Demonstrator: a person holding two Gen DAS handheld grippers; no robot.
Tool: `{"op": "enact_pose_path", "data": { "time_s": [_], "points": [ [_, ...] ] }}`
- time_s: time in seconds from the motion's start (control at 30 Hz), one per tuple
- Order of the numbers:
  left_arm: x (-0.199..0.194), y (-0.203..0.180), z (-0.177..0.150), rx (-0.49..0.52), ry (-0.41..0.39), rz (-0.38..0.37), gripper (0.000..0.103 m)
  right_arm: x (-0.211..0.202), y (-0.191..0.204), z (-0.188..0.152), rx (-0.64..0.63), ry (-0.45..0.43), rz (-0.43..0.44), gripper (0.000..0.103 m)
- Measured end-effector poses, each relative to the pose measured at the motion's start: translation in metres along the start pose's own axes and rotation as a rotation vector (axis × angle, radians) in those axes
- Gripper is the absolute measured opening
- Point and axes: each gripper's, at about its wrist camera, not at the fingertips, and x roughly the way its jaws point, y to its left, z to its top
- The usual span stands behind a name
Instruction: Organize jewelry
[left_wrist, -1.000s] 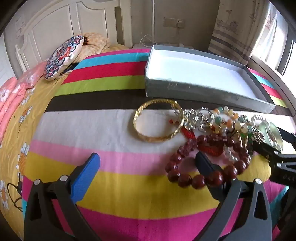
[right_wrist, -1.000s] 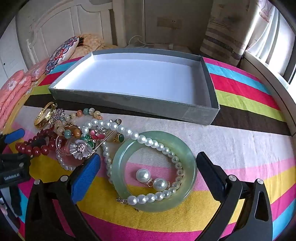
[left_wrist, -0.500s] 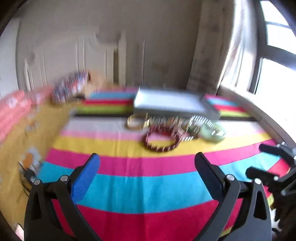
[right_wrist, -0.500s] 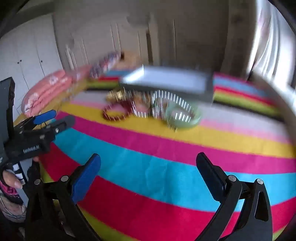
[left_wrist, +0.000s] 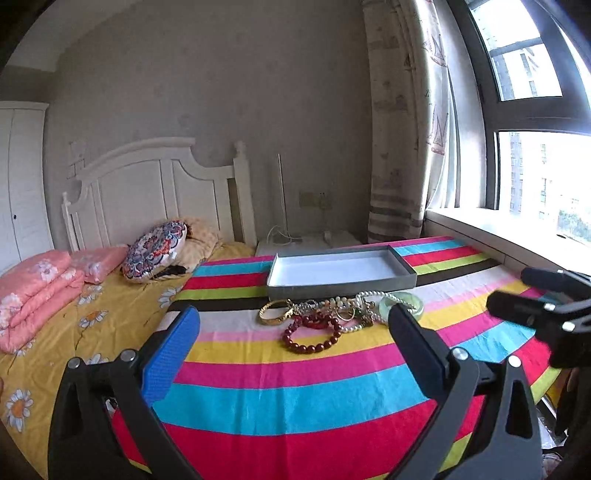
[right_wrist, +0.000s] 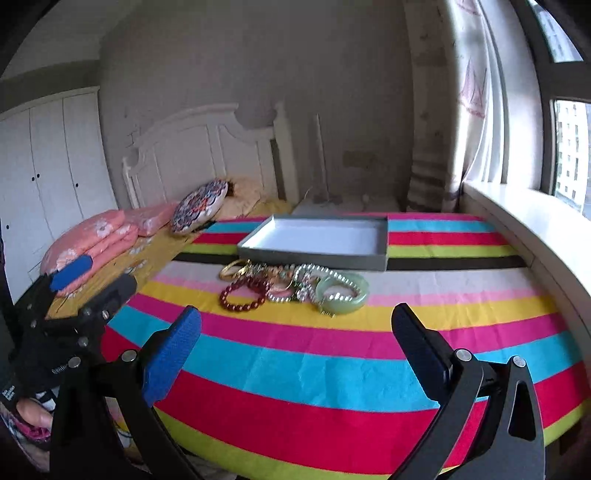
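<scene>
- My left tongs (left_wrist: 293, 350) are spread wide, holding nothing, above the near stripes of the blanket (left_wrist: 295, 398).
- My right tongs (right_wrist: 295, 350) are just as wide and bare.
- The jewelry (left_wrist: 340, 314) lies in 1 heap far ahead, touching the near wall of the open box (left_wrist: 341, 286).
- The red bead bracelet (right_wrist: 243, 293) lies at the heap's near left, the jade bangle (right_wrist: 343, 295) at its right.

Jewelry pile (right_wrist: 291, 284) beside, perhaps touching, box (right_wrist: 317, 254)

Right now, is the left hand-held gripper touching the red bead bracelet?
Apart. In the left wrist view, the left hand-held gripper is open above the near stripes, and the red bead bracelet lies farther off on the bedspread, with bare cloth showing between both fingertips and it.
</scene>
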Motion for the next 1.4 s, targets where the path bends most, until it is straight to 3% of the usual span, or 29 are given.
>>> {"op": "enact_pose_path", "data": {
  "time_s": [0.03,0.37,1.4],
  "points": [
    [0.0,0.007,-0.004,0.001,0.003,-0.003,0.101,-0.001,0.007,-0.012,-0.007,-0.001,-0.006,0.099],
    [0.021,0.011,-0.017,0.005,0.042,-0.023,0.101,-0.002,0.002,-0.011,-0.005,-0.019,-0.004,0.099],
    [0.022,0.01,-0.022,0.003,0.034,-0.027,0.101,-0.006,0.001,-0.013,-0.016,-0.057,0.015,0.099]
  ]
}}
